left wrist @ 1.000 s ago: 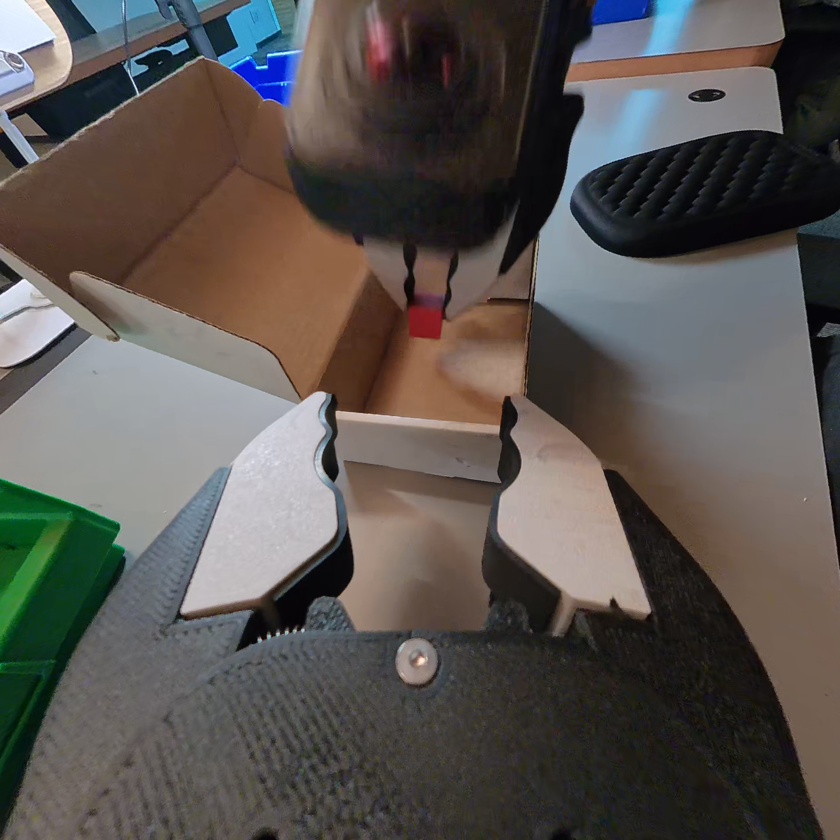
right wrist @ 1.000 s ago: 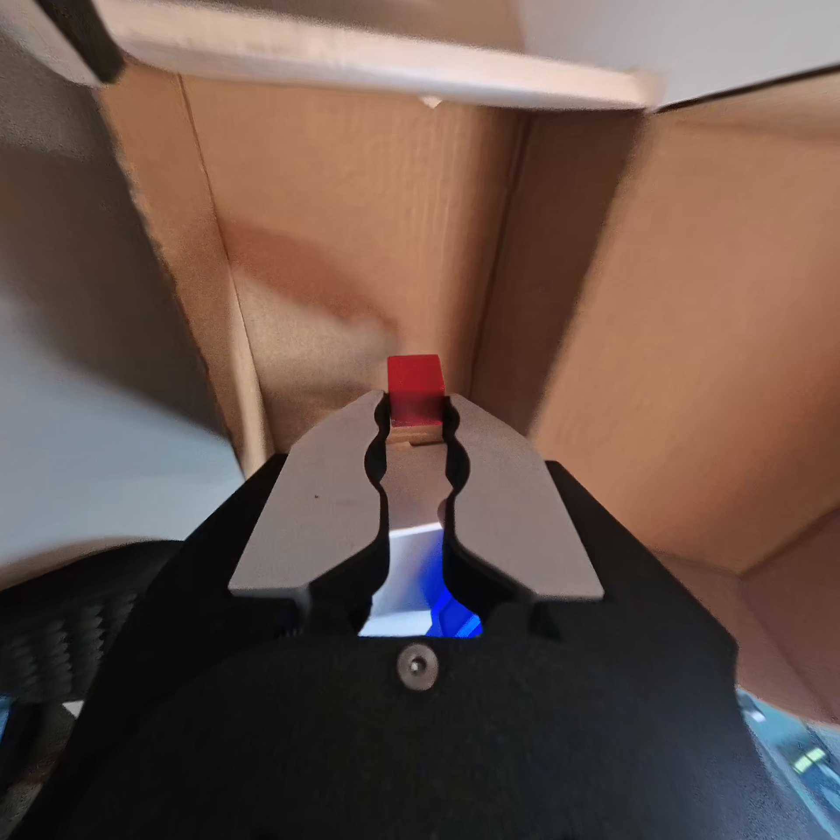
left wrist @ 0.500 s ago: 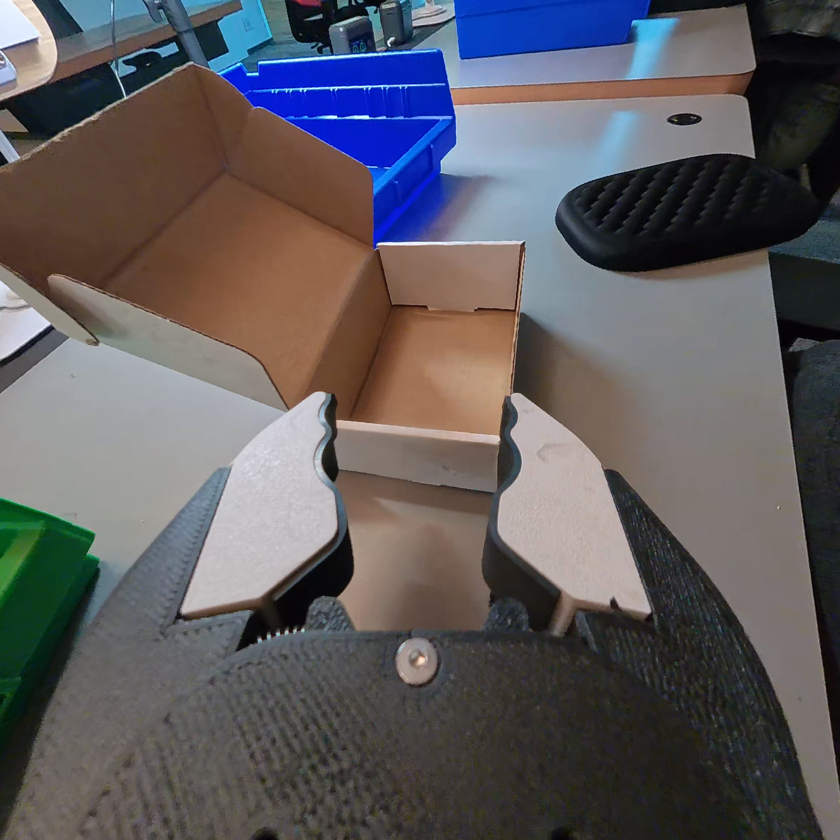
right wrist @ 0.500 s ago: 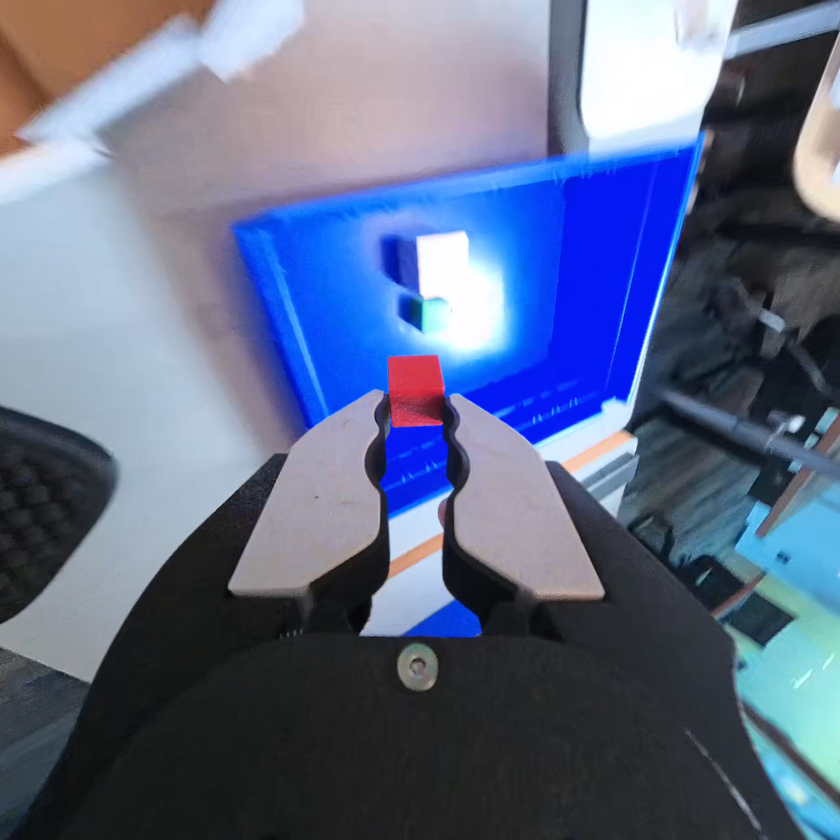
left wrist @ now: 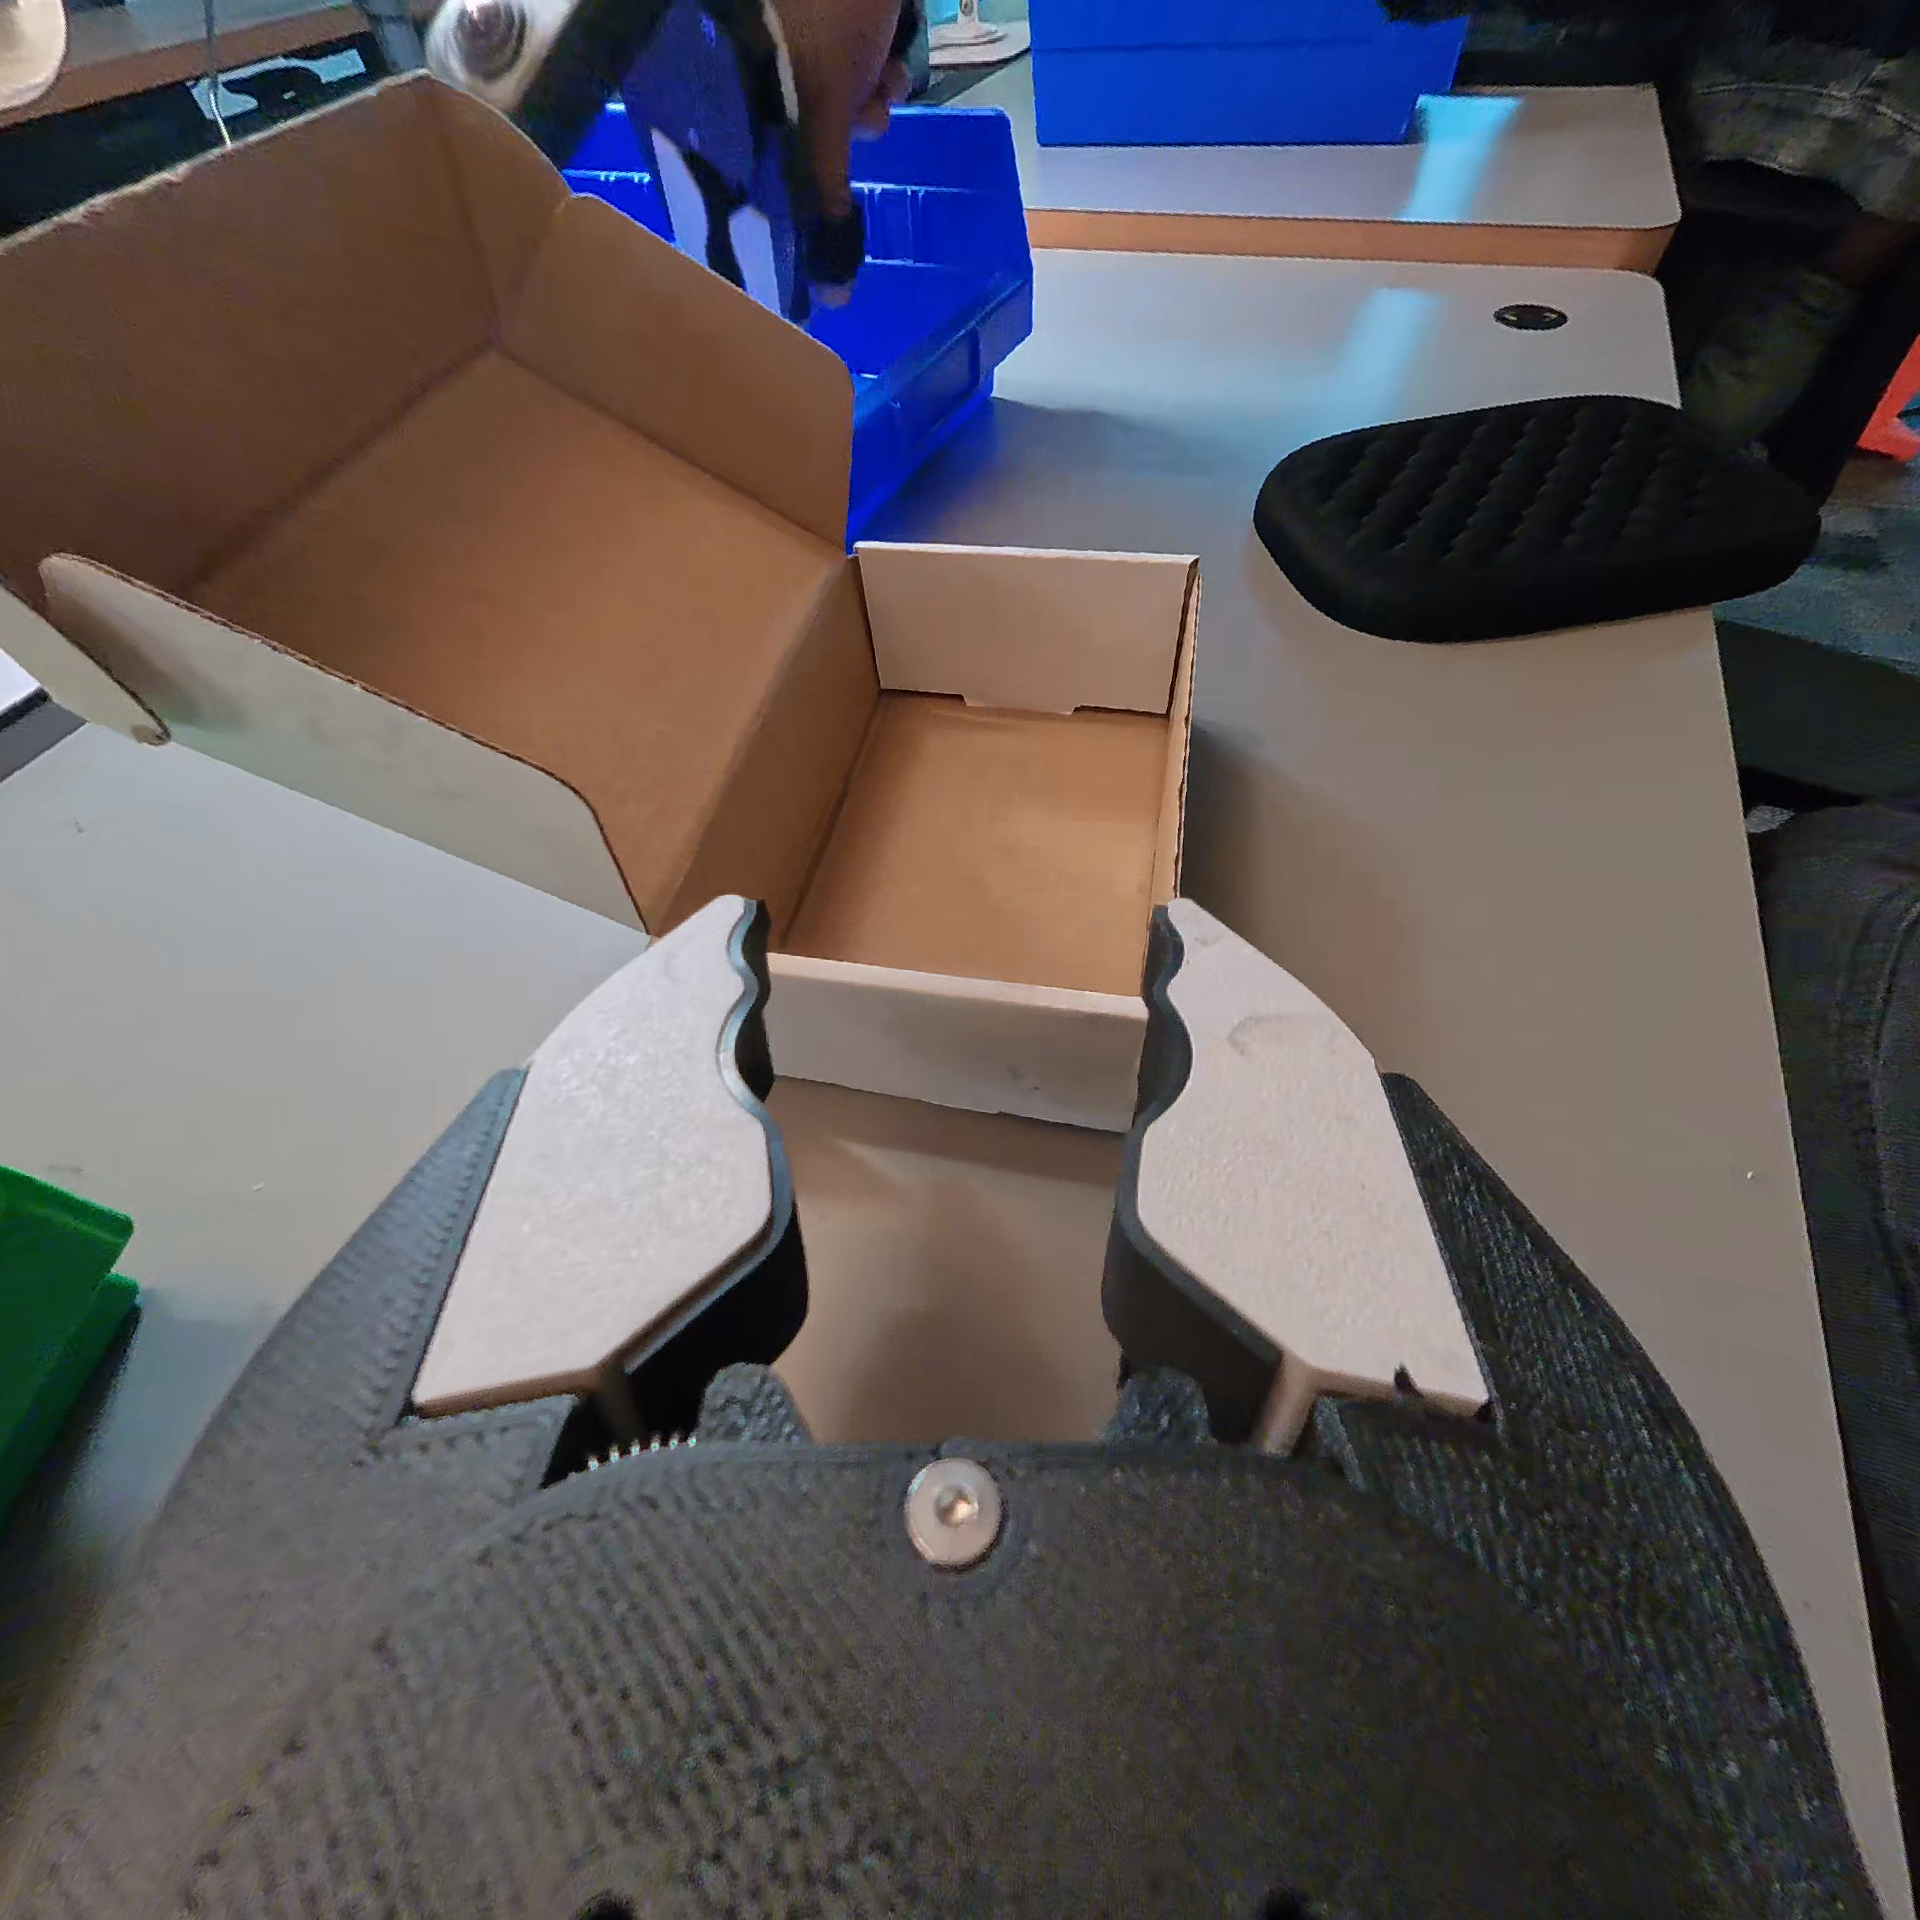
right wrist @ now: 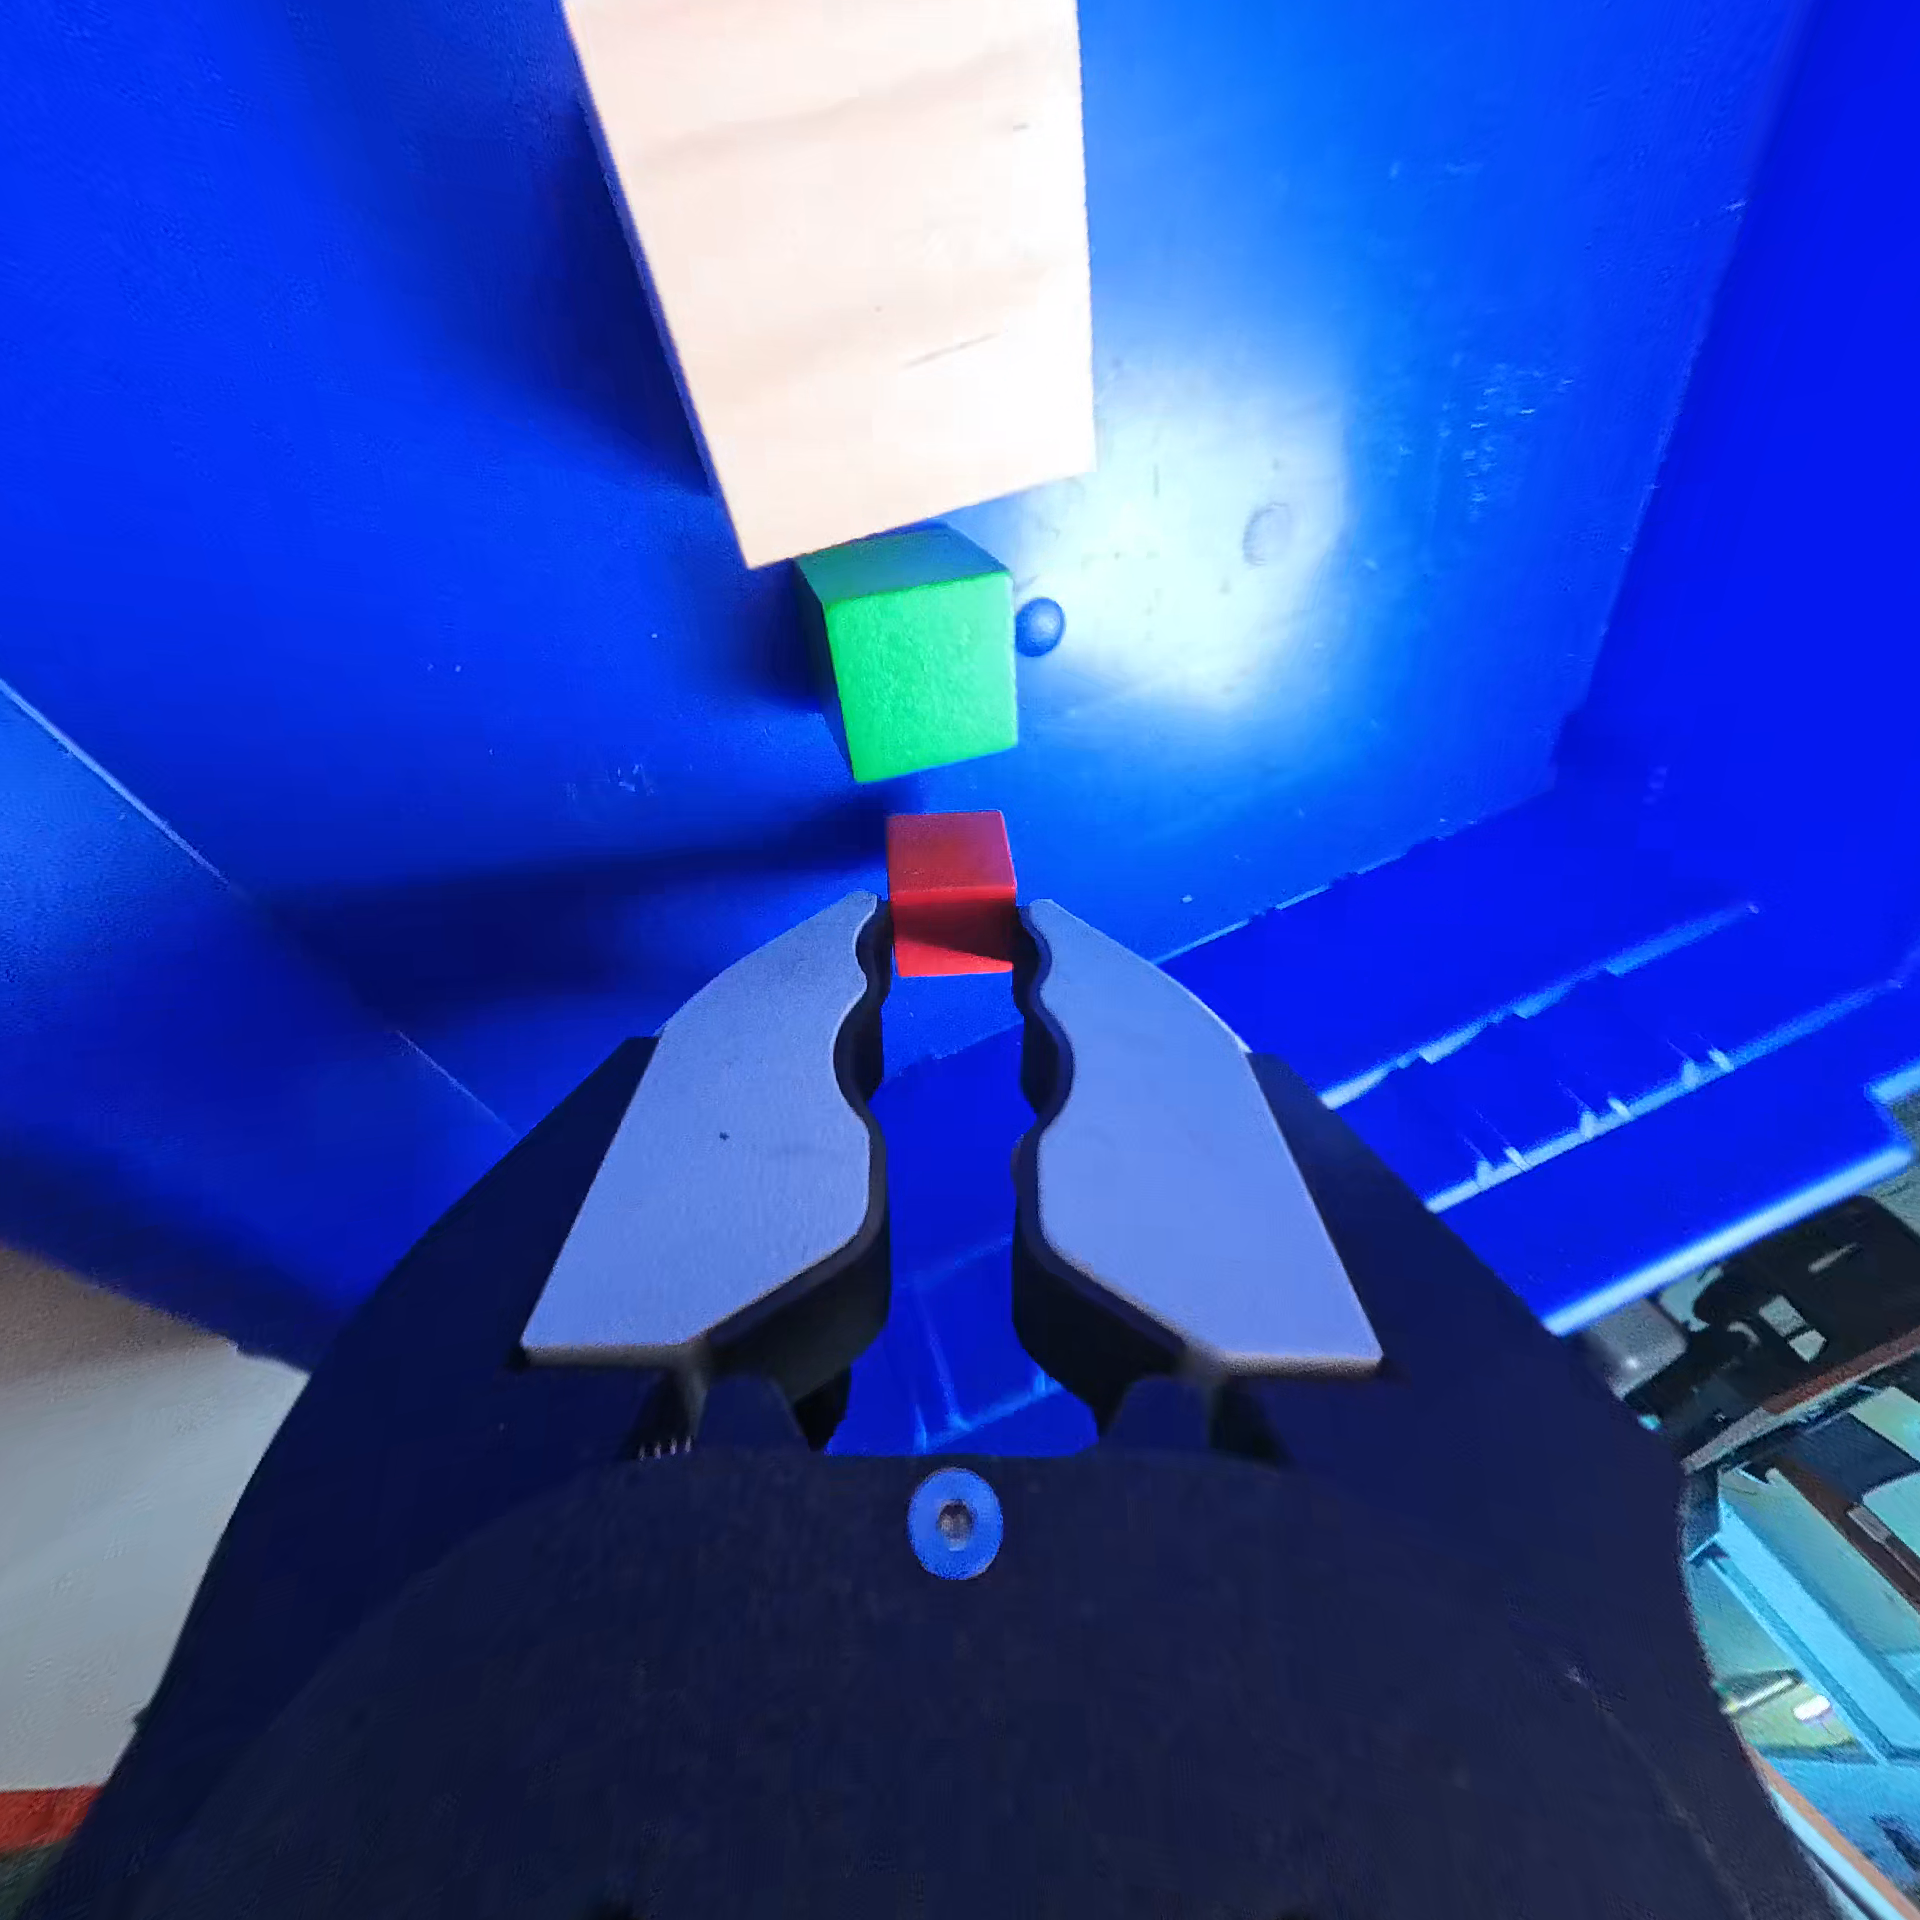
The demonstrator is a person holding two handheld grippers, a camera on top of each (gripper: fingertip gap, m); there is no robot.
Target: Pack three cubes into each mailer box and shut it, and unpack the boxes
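Judging from how things lie, this is the unpacking half and it is nearly finished for this box: the mailer box [left wrist: 977, 831] stands open on the desk [left wrist: 1403, 935] with its lid folded back, and its tray shows only bare cardboard. The blue bin [right wrist: 1455, 364], just beyond the mailer box's lid, already holds a green cube [right wrist: 920, 660] and a larger pale wooden block [right wrist: 862, 260] that touches the green cube's far side. The right claw [right wrist: 954, 914] hangs inside the blue bin, its jaws closed on a small red cube [right wrist: 951, 888] pinched at the fingertips, just short of the green cube; whether the red cube already rests on the bin floor I cannot tell. What looks left is to let the red cube go. The left claw [left wrist: 956, 987] hovers empty at the mailer box's near wall, jaws spread about as wide as the box. A green bin [left wrist: 52, 1299] shows at the left of the mailer box, its contents out of sight.
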